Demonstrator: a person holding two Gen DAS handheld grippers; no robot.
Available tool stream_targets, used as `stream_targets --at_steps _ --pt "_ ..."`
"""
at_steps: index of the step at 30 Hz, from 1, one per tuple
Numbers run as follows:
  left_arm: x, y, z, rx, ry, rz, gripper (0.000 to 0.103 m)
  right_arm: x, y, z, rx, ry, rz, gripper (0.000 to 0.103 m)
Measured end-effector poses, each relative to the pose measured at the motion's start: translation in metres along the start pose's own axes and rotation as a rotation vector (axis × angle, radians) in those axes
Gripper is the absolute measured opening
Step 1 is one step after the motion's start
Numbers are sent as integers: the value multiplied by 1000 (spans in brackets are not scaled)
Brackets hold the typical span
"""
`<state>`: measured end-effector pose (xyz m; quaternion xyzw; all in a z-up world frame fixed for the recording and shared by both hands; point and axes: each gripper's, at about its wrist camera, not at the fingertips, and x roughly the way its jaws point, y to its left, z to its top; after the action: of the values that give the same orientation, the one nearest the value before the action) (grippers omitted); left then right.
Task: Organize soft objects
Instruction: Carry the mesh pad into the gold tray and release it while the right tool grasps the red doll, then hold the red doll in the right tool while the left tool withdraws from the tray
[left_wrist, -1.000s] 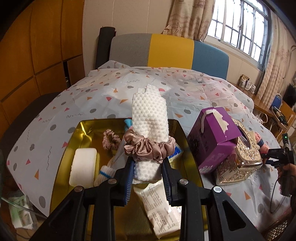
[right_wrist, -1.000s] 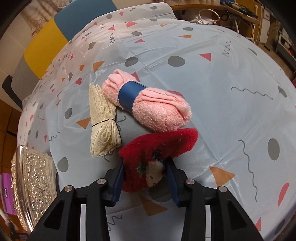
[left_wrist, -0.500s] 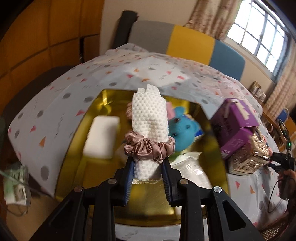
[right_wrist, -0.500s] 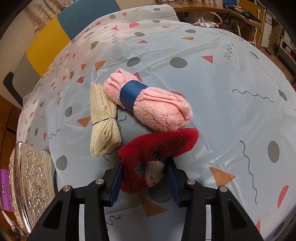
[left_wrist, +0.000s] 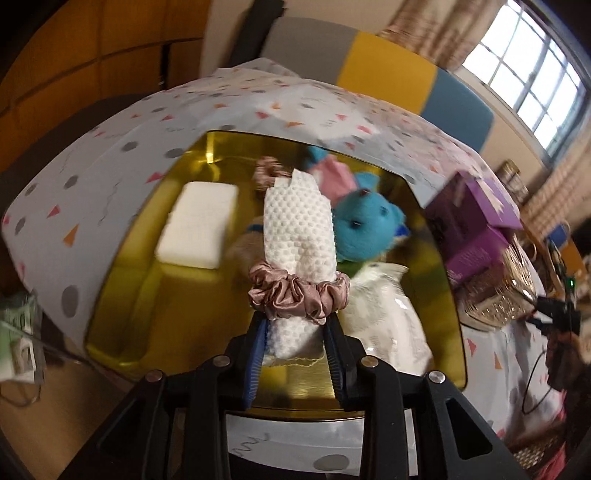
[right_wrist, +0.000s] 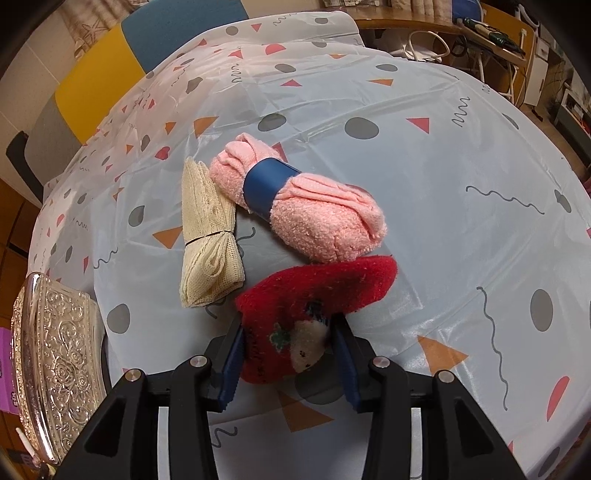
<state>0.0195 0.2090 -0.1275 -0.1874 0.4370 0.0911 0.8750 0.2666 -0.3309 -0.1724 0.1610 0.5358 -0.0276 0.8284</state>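
Observation:
My left gripper (left_wrist: 297, 325) is shut on a white dotted cloth roll (left_wrist: 299, 236) bound by a pink satin scrunchie (left_wrist: 299, 295), held above the gold tray (left_wrist: 122, 295). In the tray lie a white sponge block (left_wrist: 197, 229), a blue plush toy (left_wrist: 364, 227), a second scrunchie (left_wrist: 267, 171) and a white plastic packet (left_wrist: 384, 321). My right gripper (right_wrist: 290, 334) is shut on a red fuzzy sock (right_wrist: 314, 295) resting on the tablecloth. Beside it lie a pink towel roll with a blue band (right_wrist: 306, 206) and a cream knit bundle (right_wrist: 208, 236).
A purple tissue box (left_wrist: 472, 225) and an ornate silver box (left_wrist: 498, 295) stand right of the tray; the silver box also shows in the right wrist view (right_wrist: 55, 369). A chair back (left_wrist: 388, 74) stands behind the table. The patterned tablecloth (right_wrist: 443, 147) covers the table.
My left gripper has risen and pulled back with the cloth roll, so more of the tray and the blue plush show. The right gripper with the red sock has barely moved.

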Motion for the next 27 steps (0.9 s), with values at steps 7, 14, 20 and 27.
stream_targets --at_steps 7,14,20,27 --pt "16 -6 -7 10 54 -9 38 0 1 0 -6 -1 -4 44" --pt "5 -10 -5 52 -12 59 58 1 0 1 -6 0 -2 44" --pt "-6 -22 -5 123 -77 124 68 1 0 1 -11 -2 -5 44" --pt "-15 -29 -3 155 -115 165 79 0 3 1 -26 -5 -16 44"
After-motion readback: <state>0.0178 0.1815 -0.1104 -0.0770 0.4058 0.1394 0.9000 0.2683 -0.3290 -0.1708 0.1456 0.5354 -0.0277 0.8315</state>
